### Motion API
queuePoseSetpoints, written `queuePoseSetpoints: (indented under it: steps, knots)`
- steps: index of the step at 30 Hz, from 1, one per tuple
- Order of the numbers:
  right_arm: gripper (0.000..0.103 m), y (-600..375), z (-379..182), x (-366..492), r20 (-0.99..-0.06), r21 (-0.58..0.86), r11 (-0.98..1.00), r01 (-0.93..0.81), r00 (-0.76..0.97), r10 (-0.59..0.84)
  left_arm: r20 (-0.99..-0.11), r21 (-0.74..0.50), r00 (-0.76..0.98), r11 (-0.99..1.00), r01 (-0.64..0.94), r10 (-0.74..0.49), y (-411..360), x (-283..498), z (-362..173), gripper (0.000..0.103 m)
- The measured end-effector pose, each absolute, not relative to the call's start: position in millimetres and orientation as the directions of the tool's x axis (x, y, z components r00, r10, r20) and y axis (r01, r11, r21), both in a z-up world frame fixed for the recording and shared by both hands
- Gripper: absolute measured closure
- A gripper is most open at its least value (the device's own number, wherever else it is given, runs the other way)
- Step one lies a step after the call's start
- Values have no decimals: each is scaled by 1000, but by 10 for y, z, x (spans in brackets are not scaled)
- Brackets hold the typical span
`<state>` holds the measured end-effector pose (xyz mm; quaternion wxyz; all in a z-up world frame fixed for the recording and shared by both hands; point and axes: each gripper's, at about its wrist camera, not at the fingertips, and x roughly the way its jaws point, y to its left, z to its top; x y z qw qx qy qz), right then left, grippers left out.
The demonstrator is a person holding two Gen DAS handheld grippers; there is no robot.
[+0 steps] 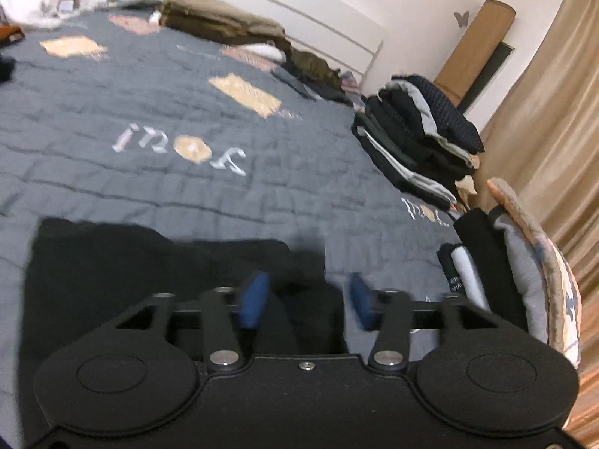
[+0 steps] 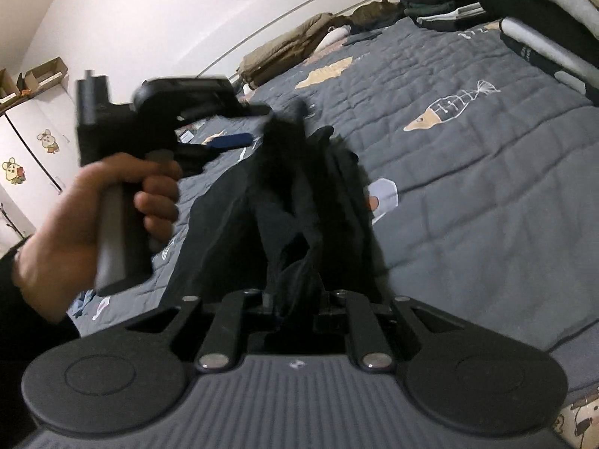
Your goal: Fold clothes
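A black garment (image 1: 131,262) lies partly flat on the grey quilted bedcover (image 1: 149,112) just below my left gripper (image 1: 307,299). That gripper is open, its blue pads (image 1: 254,299) well apart, and the cloth lies under them, not pinched. In the right wrist view the same garment (image 2: 284,194) rises bunched from the quilt (image 2: 468,187) into my right gripper (image 2: 295,299). Its jaws are shut on the cloth, which hides the pads. The left gripper (image 2: 239,125) hovers beside the garment's far end, held by a hand (image 2: 93,217).
A stack of folded dark clothes (image 1: 415,142) sits at the bed's right edge, with more folded pieces (image 1: 505,262) nearer. Brown and olive clothes (image 1: 224,22) lie along the headboard. A tan curtain (image 1: 554,131) hangs on the right. A white cabinet (image 2: 33,142) stands beyond the bed.
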<state>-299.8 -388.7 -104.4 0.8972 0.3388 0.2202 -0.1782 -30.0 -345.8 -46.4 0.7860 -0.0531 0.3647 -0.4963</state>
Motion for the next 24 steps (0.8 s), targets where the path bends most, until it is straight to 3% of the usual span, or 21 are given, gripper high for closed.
queuePoseSetpoints:
  steps: [5,13,16,24]
  knots:
    - [84,-3840,-945,-3057,-545,488,714,503,814,-201,-470,-420,264,476,773,-842,-3014,-351,-209,42]
    - [80,-3831,-640,-3311,-528,380,732,565,782,-330,-529,-358,278,508,784,-802,-2213,-565,-275,41]
    - [77,-3869,-578,-3384,-484,398,729,557,802,-348,-571,-255,290,502,826,-768,-2004,-760,-343,40]
    - [72,-3916,-772,-3218,-561,459,694,554,787,-257,-597,146,359,343,928,-717,-1659,-1498,-576,39]
